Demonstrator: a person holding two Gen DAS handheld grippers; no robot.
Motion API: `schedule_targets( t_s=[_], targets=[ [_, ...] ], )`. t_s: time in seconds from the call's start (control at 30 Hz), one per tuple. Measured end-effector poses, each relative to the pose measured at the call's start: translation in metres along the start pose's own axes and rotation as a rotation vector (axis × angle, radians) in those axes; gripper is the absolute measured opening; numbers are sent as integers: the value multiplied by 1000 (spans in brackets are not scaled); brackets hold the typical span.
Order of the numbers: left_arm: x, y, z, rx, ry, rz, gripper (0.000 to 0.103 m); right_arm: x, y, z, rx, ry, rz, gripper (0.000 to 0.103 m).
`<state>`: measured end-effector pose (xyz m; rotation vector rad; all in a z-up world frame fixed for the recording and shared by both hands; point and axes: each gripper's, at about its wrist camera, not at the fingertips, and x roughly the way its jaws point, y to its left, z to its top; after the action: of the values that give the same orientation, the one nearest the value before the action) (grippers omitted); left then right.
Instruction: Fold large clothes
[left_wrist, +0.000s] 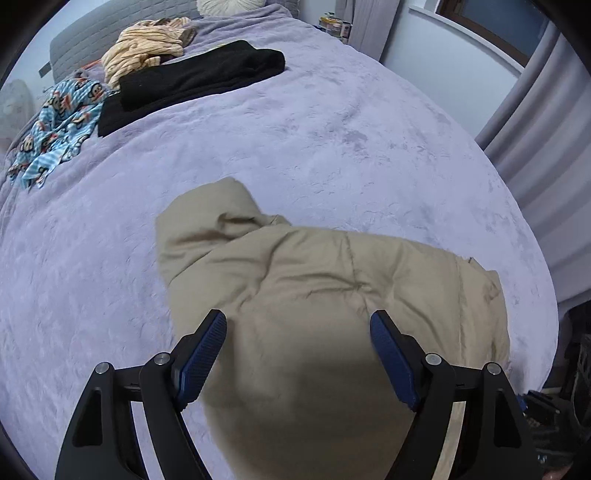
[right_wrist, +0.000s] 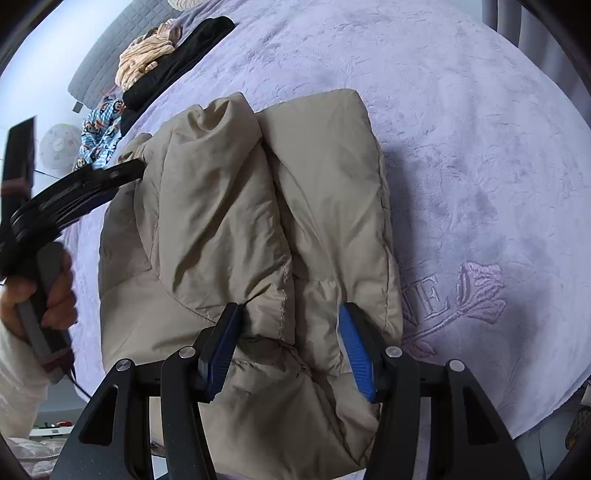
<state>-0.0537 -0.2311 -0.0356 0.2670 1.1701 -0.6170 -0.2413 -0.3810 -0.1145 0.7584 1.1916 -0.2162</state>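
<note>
Nearby: black garment (left_wrist: 199, 74) beyond beige jacket (left_wrist: 332, 295).

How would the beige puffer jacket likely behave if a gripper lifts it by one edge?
The beige puffer jacket looks quilted and puffy, so probably light yet bulky. Its soft creases suggest it would droop. The smooth shell may slip between pads.

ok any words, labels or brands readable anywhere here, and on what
"E", the last of some embossed letters beside a rose on the lavender blanket; the letters before it are hidden by the beige puffer jacket.
Boxes on the far shelf: print too small to read.
Nothing else.
</note>
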Motion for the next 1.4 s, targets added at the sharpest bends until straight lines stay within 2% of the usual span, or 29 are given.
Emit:
schedule_targets(
  t_s=[0.13, 0.23, 0.3, 0.37, 0.5, 0.67, 0.83, 0.87, 0.93, 1.23, 1.4],
  targets=[
    [-24, 8, -52, -62, 49, -5, 81, 2, -3, 4, -16, 10, 9, 59],
    [-21, 4, -97, -75, 115, -11, 81, 0, -4, -3, -22, 7, 11, 58],
    [-18, 3, -119, -94, 133, -3, 81, 2, 0, -5, -32, 7, 5, 58],
    [-15, 5, -130, -124, 157, -4, 90, 5, 3, -11, -47, 17, -9, 58],
    [-20, 12, -137, -133, 151, -24, 90, 6, 12, -17, -62, 24, -37, 59],
    [-30, 18, -141, -120, 138, -32, 90, -12, 23, -8, -35, 6, -34, 60],
    [-45, 26, -140, -104, 123, -55, 91, -30, 42, -11, -58, -50, -53, 77],
    [-47, 27, -141, -97, 119, -53, 92, -31, 46, -14, -58, -58, -56, 78],
    [-53, 31, -146, -87, 104, -41, 103, -32, 52, -21, -47, -67, -50, 80],
    [-66, 56, -161, -93, 73, -11, 103, -50, 66, -39, -47, -116, -93, 84],
    [-75, 62, -159, -103, 49, 25, 103, -49, 76, -36, -68, -84, -94, 85]
  ],
)
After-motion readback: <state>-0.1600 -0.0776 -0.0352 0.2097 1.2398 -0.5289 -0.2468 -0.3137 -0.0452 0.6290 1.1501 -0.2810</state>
